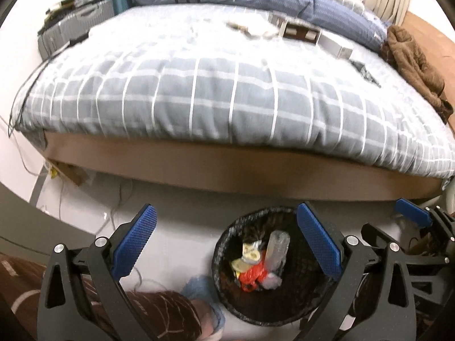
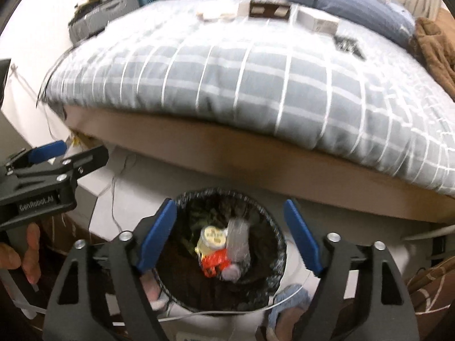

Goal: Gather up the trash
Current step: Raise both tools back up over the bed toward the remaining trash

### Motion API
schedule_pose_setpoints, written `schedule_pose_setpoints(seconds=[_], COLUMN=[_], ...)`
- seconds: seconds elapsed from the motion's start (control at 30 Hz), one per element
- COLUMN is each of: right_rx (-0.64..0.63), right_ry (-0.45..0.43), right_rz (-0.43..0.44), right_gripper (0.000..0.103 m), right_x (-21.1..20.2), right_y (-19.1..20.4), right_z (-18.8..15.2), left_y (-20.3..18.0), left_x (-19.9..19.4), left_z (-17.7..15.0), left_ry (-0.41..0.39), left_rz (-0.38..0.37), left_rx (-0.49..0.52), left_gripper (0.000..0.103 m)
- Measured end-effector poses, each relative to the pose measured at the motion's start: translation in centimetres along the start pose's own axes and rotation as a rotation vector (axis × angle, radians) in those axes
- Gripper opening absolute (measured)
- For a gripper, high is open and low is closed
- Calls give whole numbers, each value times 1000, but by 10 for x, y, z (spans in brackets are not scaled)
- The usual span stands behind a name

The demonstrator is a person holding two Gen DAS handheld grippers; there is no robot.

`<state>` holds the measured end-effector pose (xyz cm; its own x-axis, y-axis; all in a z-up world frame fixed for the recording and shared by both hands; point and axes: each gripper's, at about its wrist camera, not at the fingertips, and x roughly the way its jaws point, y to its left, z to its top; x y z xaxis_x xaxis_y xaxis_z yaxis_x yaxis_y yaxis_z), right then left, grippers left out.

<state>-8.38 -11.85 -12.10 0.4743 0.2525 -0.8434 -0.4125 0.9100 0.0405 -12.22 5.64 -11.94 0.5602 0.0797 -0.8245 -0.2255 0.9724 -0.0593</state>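
Black mesh: the wastebasket [image 2: 227, 253] stands on the pale floor just in front of the bed [image 2: 256, 85], and every place below is given from it.
Contents: a clear plastic bottle [image 2: 237, 238], a red wrapper [image 2: 216, 261], a round yellowish lid or cup [image 2: 212, 237] and a white wad lie at the bottom of the wastebasket.
Right tongs [image 2: 230, 236]: spread wide directly above the wastebasket, nothing between the blue pads.
Left tongs [image 1: 227, 241]: also spread wide and empty, above the wastebasket's left rim and the floor beside it.
Step in hand: a drop into the wastebasket looks finished, since both tongs are empty and the trash is inside.
Still to collect: beyond the wastebasket, on the far part of the plaid bed cover, lie crumpled paper scraps [image 1: 250, 29] and small boxes [image 1: 301, 32]; whether all are trash I cannot tell.
Next move: likely lifting away from the wastebasket and reaching over the bed edge to the scraps, tongs kept wide until around one piece.
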Motion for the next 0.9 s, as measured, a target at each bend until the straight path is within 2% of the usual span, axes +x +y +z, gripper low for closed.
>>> schedule_pose_setpoints(seconds=[0.07, 0.43, 0.77, 0.9], right_rx=[14, 14, 11, 44], right_ry=[-37, -223, -291, -293], right_rz=[-22, -124, -176, -171], right_gripper=[85, 94, 95, 95], right_x=[-8, -47, -48, -38], right_y=[-8, -30, -58, -75], right_z=[9, 50, 91, 107], left_y=[-2, -25, -39, -41], left_x=[-5, -17, -5, 5], left_z=[8, 52, 100, 117], left_ry=[-25, -115, -162, -167], left_rz=[-3, -68, -74, -73], left_rx=[4, 14, 21, 19], left_gripper=[97, 97, 97, 97])
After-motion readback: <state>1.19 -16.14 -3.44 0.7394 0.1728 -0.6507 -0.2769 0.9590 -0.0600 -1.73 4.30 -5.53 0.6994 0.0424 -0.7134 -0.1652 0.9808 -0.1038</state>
